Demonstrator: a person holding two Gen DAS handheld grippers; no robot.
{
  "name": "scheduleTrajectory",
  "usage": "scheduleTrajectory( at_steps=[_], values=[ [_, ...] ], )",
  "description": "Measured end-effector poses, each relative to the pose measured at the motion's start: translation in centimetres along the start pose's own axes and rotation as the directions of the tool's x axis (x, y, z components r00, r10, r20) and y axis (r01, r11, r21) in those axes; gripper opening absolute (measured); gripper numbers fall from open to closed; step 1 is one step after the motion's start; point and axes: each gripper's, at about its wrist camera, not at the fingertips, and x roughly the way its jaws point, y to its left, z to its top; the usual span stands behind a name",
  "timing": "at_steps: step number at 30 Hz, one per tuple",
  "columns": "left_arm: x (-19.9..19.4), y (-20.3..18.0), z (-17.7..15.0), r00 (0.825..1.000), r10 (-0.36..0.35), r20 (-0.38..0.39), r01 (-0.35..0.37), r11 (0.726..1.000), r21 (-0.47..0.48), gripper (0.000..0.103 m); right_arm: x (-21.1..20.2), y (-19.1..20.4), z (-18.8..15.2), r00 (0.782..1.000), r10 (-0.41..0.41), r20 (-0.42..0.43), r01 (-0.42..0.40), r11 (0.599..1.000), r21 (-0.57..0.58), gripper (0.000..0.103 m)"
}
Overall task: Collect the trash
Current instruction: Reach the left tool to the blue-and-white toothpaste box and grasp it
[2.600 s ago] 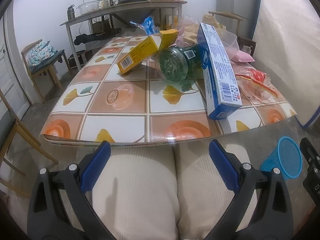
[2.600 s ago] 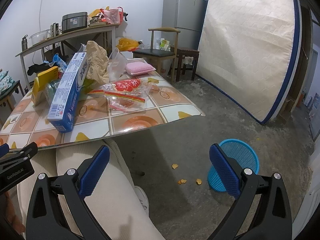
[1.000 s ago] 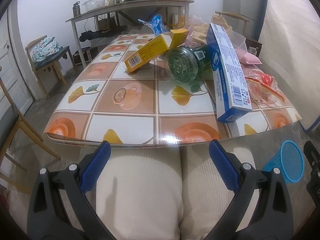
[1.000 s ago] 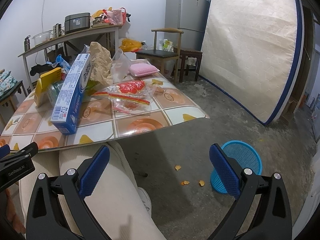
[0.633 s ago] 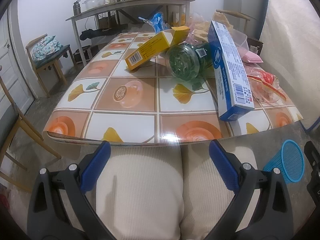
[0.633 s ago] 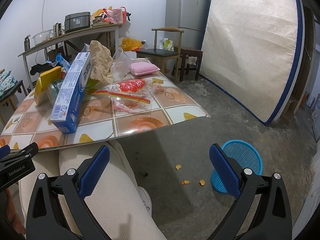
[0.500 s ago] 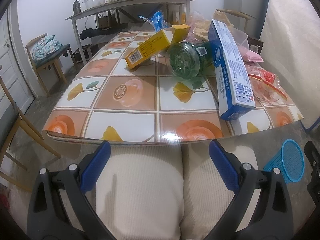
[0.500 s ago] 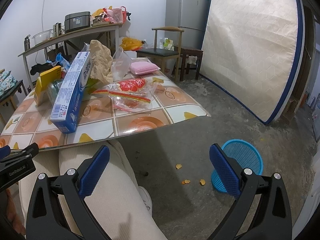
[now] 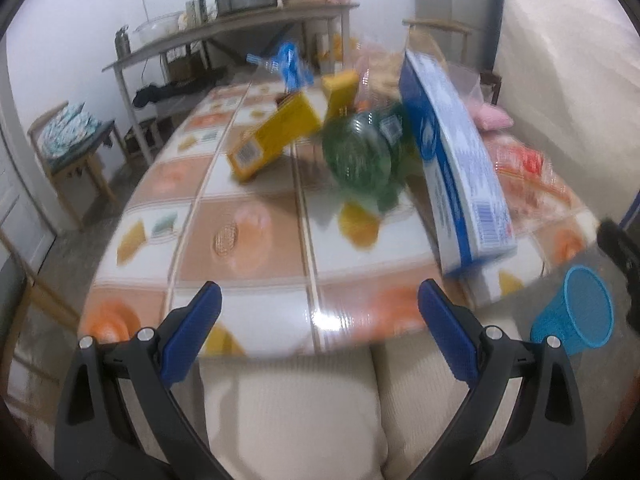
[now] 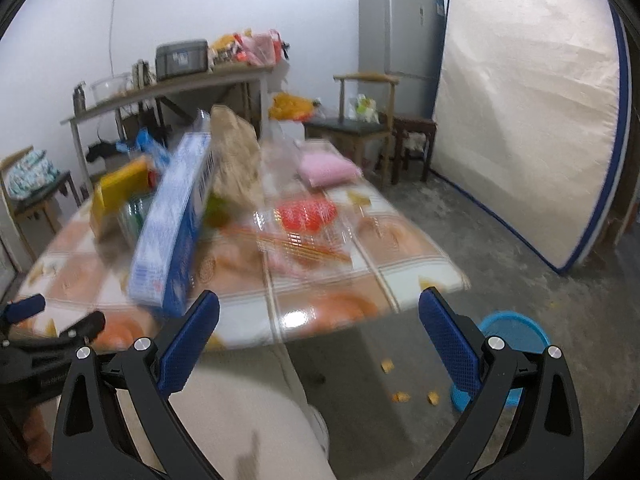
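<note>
Basket (image 10: 516,332) on floor, apart from table (image 10: 328,312)

Mattress (image 10: 528,112) leaning beside fridge (image 10: 400,28); wooden chair (image 10: 366,120) nearby.

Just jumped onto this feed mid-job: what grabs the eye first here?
The long blue-and-white box lying propped at an angle on the tiled table, with a green bottle and a yellow carton just left of it. On the floor to the right stands a blue mesh basket, crumbs beside it. A big mattress leans against the wall.
</note>
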Motion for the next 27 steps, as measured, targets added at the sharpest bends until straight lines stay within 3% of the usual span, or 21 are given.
scheduleTrajectory(
  at_steps=[3,6,11,14,16,19,21,24,27],
  values=[
    [-0.3,0.6,1.6,0.997,-0.038,0.072,0.039,0.999,-0.009,0.095,0.7,0.4,1.9,0.997,0.056,0.061,-0.056,0.998,0.000,0.097],
    [-0.1,0.7,3.5,0.994,-0.059,0.097,0.059,0.998,0.010,0.095,1.5,0.5,3.3,0.988,0.116,0.104,-0.116,0.993,-0.007,0.097],
    [0.0,-0.5,5.2,0.988,-0.075,0.136,0.066,0.996,0.067,0.095,2.8,0.0,4.4,0.984,0.121,0.134,-0.121,0.993,-0.006,0.097],
    [0.8,-0.9,5.7,0.981,-0.163,0.105,0.157,0.986,0.061,0.095,4.0,-0.7,4.5,0.985,0.121,0.121,-0.123,0.992,0.009,0.097],
    [1.4,-0.9,6.0,0.969,-0.237,0.073,0.236,0.971,0.032,0.095,4.4,-1.3,4.5,0.986,0.119,0.115,-0.122,0.992,0.017,0.097],
    [2.1,-0.6,6.5,0.925,-0.374,0.065,0.377,0.926,-0.030,0.095,5.3,-1.8,4.5,0.986,0.122,0.113,-0.125,0.992,0.022,0.097],
    [2.3,-0.6,6.8,0.915,-0.394,0.086,0.399,0.915,-0.051,0.095,5.8,-2.3,4.6,0.985,0.129,0.116,-0.133,0.991,0.026,0.097],
    [2.4,-1.3,7.6,0.918,-0.387,0.091,0.390,0.921,-0.018,0.095,6.4,-2.9,4.6,0.983,0.140,0.117,-0.143,0.990,0.018,0.097],
    [2.4,-1.9,8.2,0.898,-0.430,0.094,0.432,0.902,0.005,0.095,6.9,-3.8,4.7,0.982,0.155,0.111,-0.158,0.987,0.017,0.097]
  ],
)
